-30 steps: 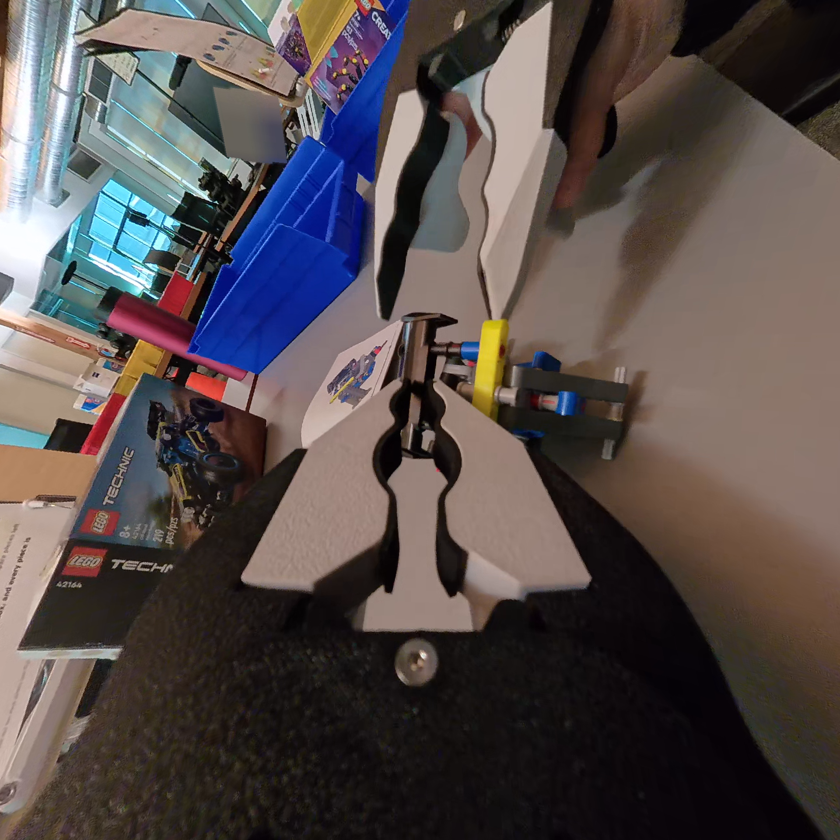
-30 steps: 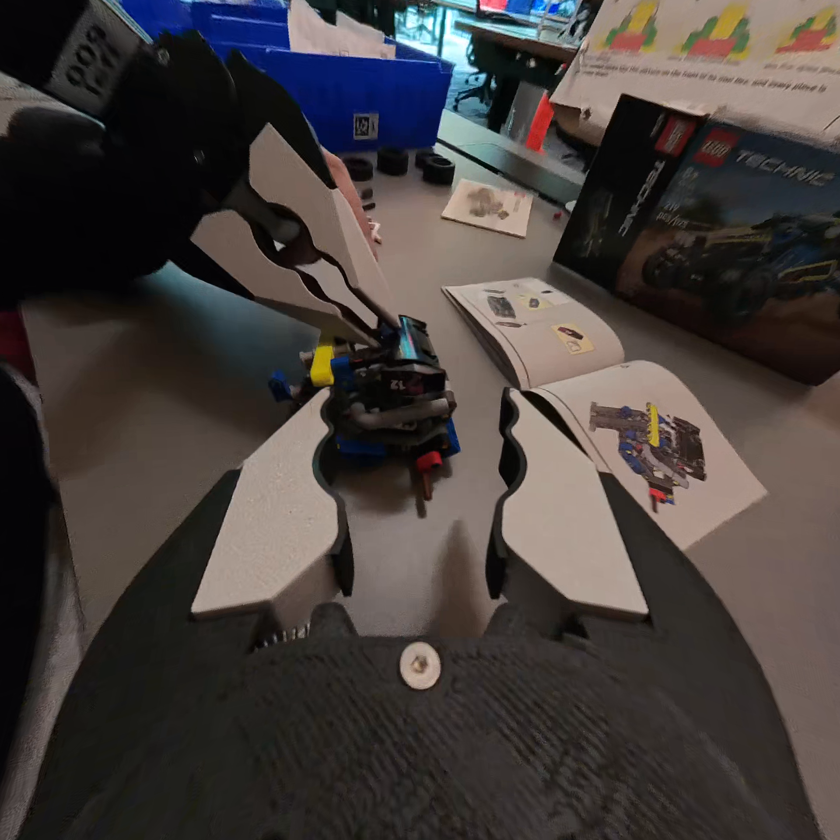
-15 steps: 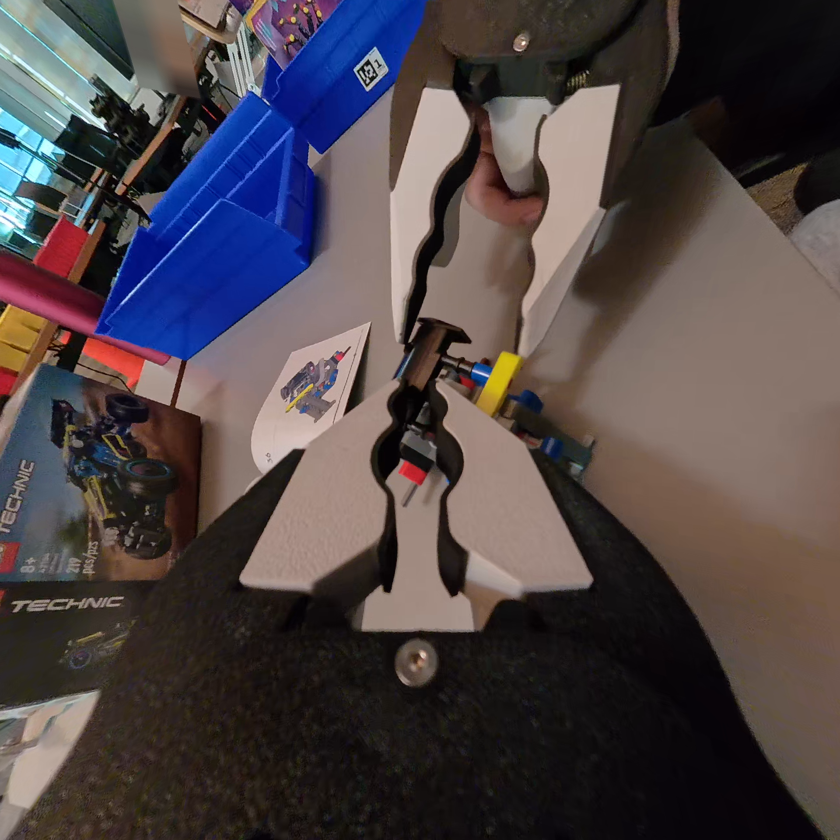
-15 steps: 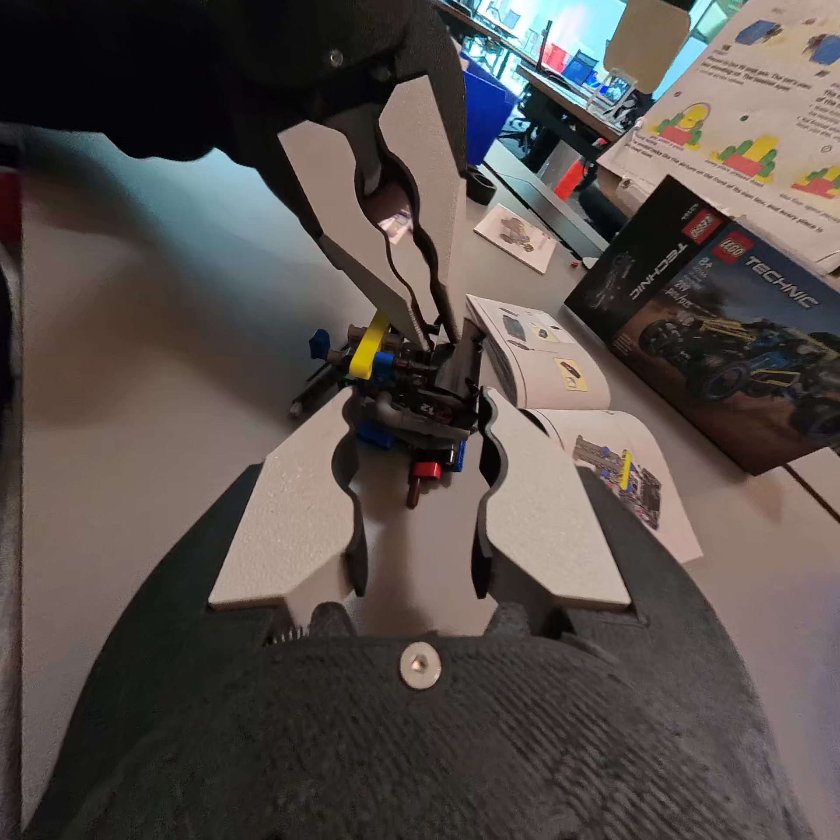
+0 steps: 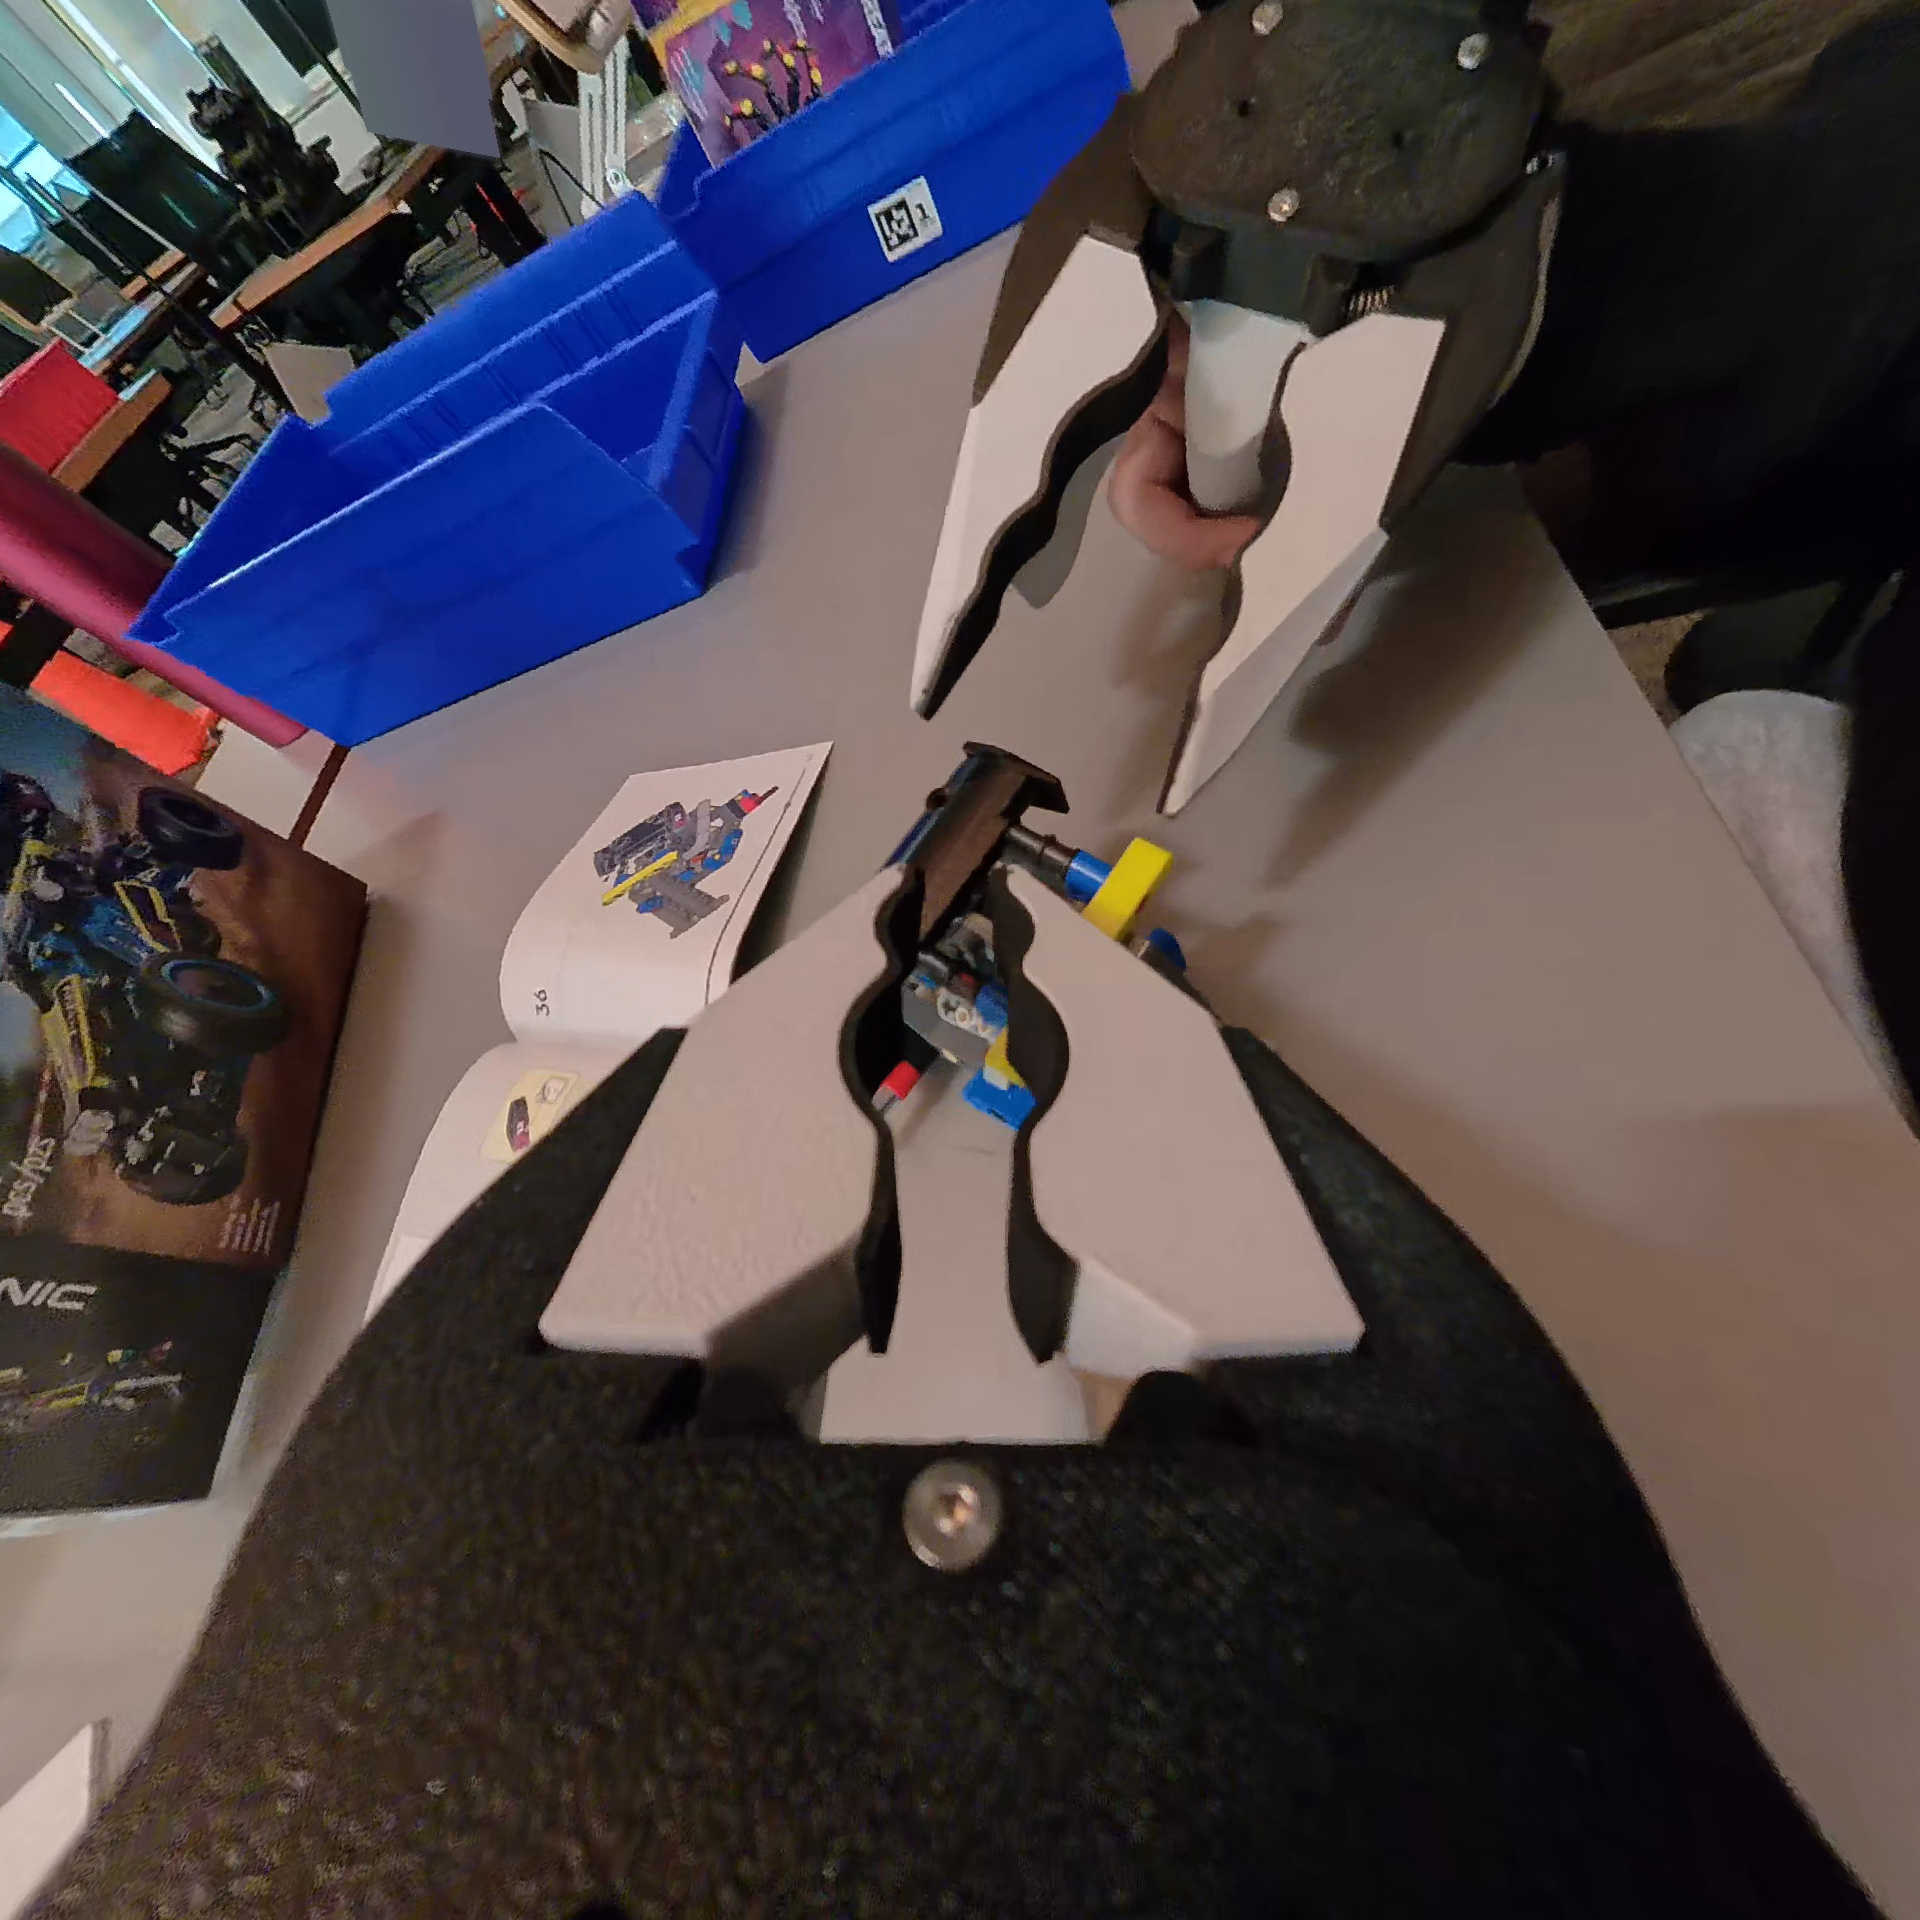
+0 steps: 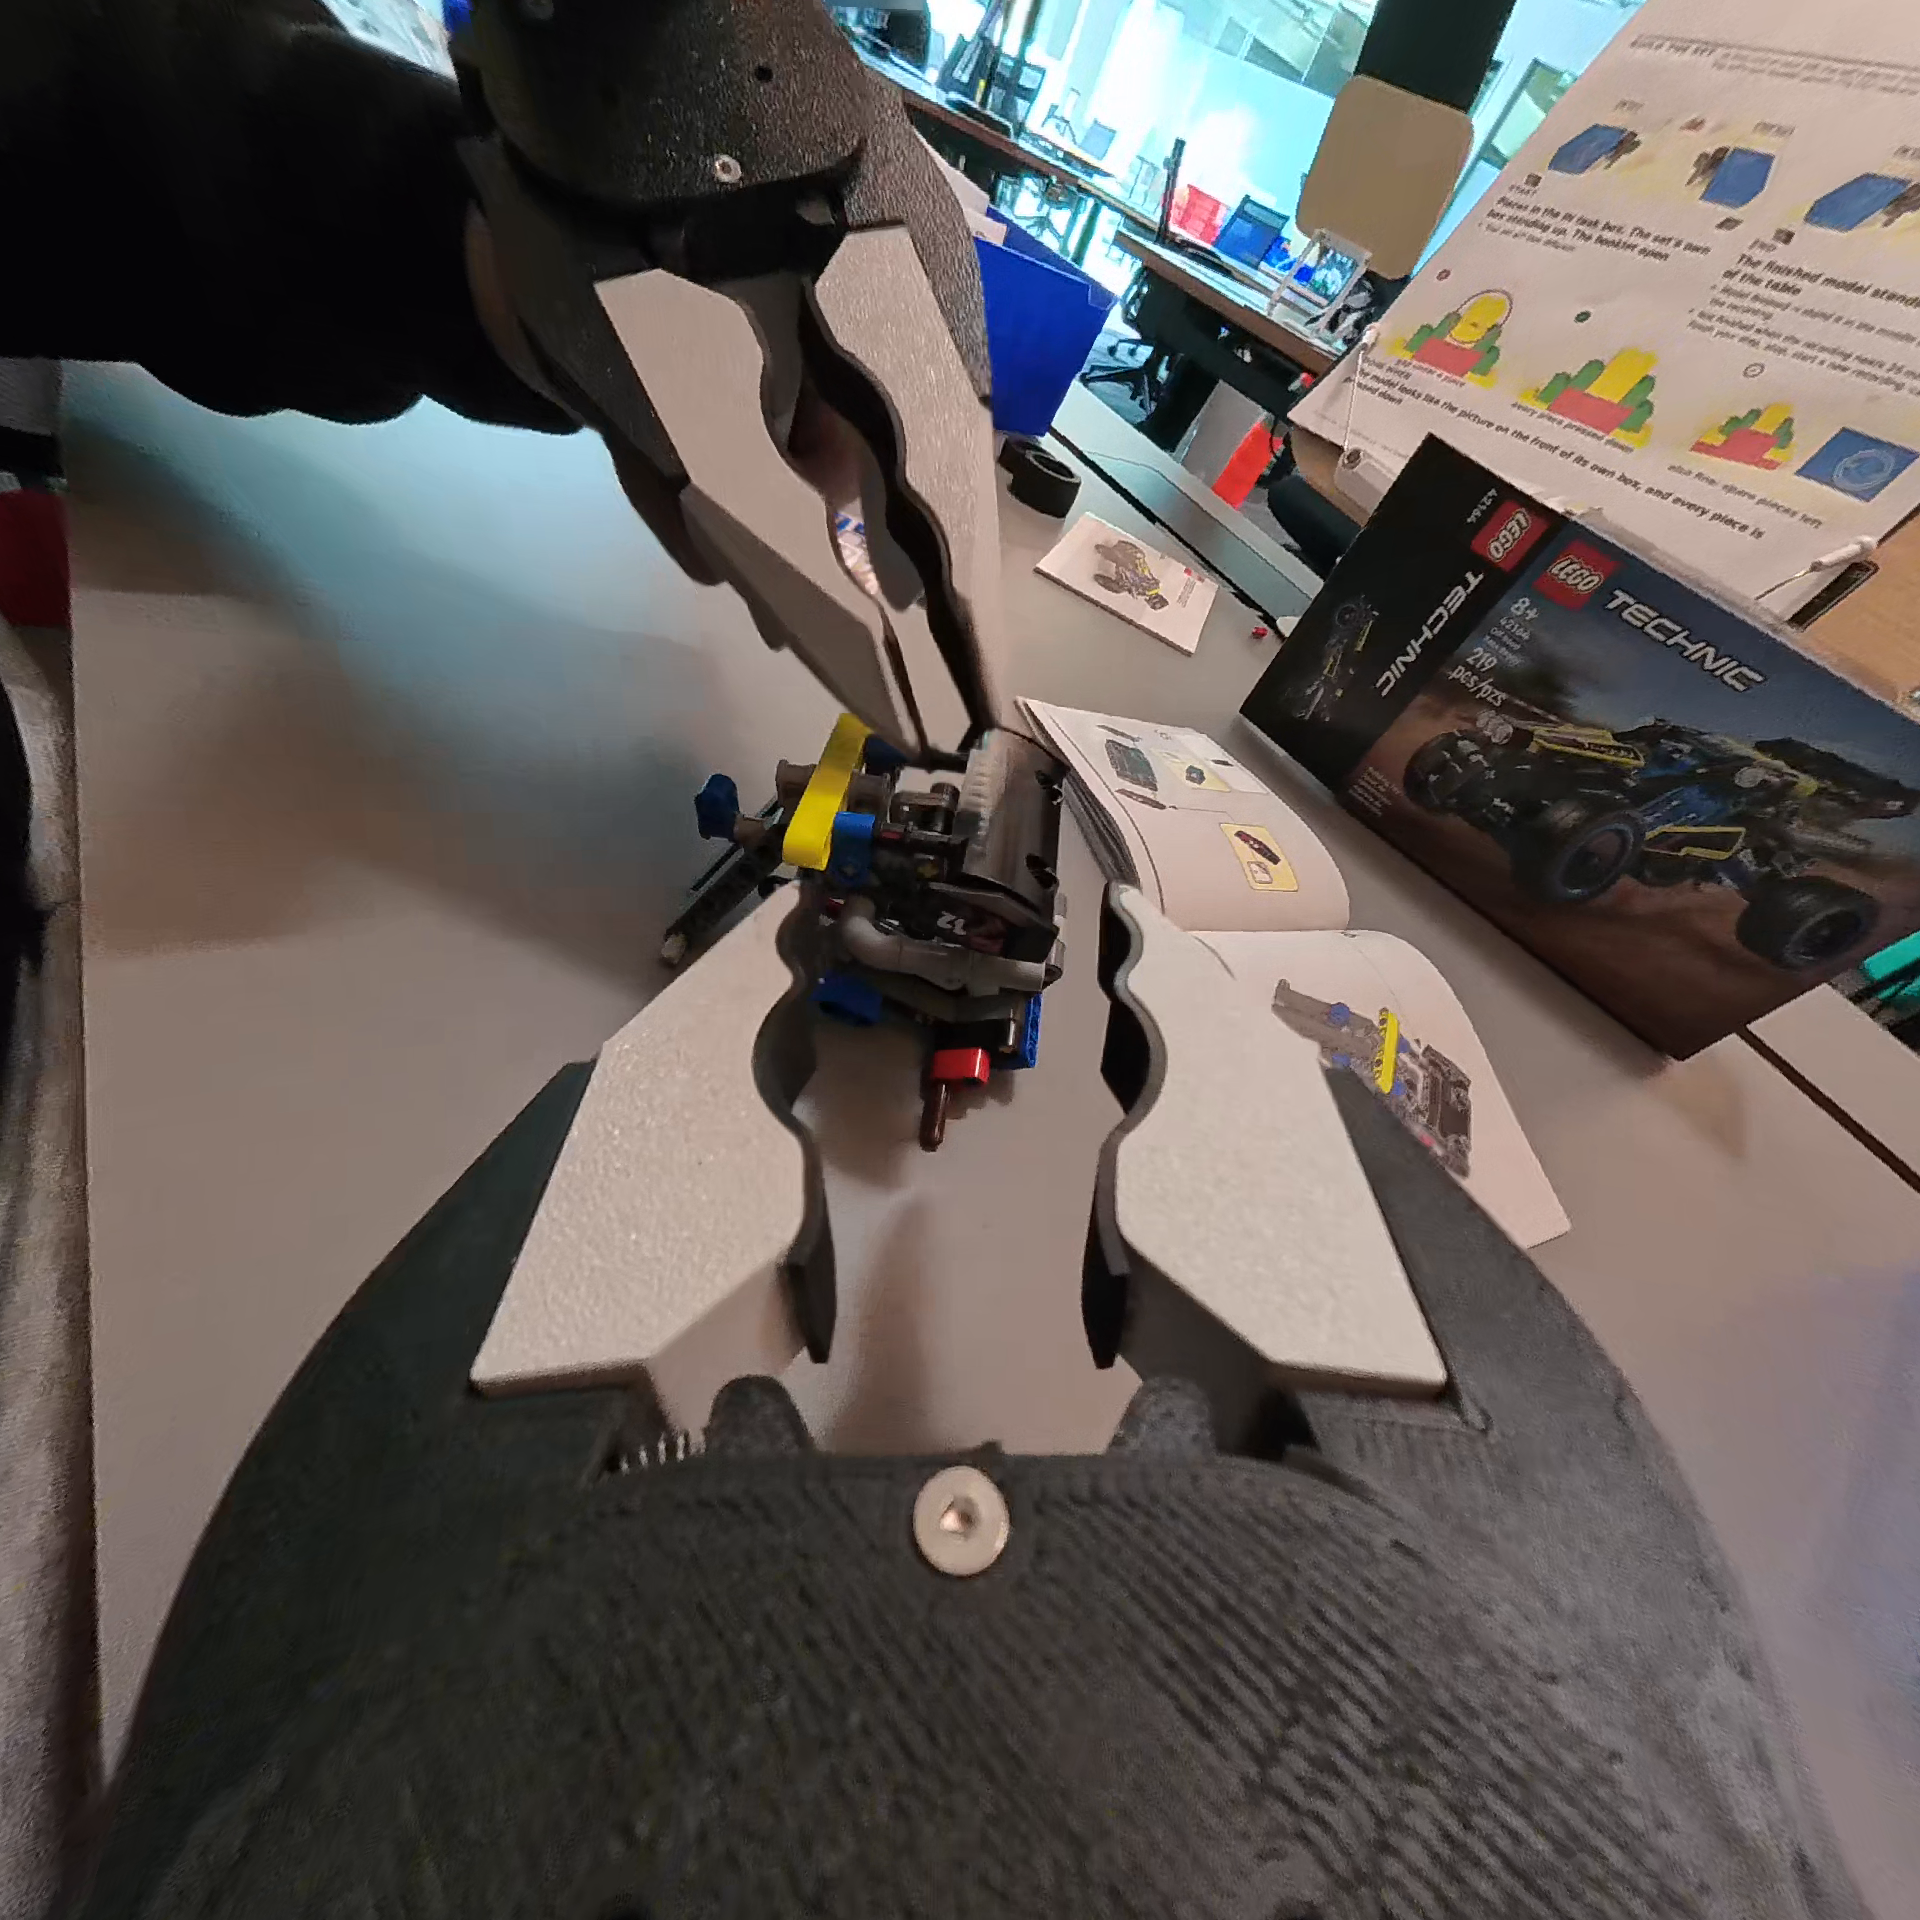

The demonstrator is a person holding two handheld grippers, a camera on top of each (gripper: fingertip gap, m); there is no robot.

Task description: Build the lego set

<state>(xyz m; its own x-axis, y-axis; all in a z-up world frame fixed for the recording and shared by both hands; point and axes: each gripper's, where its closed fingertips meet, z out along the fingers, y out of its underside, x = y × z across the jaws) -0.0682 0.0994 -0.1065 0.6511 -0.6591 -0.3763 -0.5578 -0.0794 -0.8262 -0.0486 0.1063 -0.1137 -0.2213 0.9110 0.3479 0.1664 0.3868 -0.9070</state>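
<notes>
At the middle of the grey surface (image 6: pixel 416 831), my left tool (image 5: pixel 954 883) is nearly closed, its tips pinching the black top panel of the brick model (image 6: pixel 935 894). My right tool (image 6: pixel 951 935) stands half open astride the model, holding nothing. An open booklet (image 6: pixel 1195 831) lies just beside. I judge the model light, stiff and snap-fitted, so small parts may pop off. The solid black body looks the safest hold.

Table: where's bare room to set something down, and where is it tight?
Free: the grey table left of the brick model, and the near strip right of the open booklet. Crowded: around the model, flanked by the right gripper with the left gripper on top; booklet and set box fill the right.
</notes>
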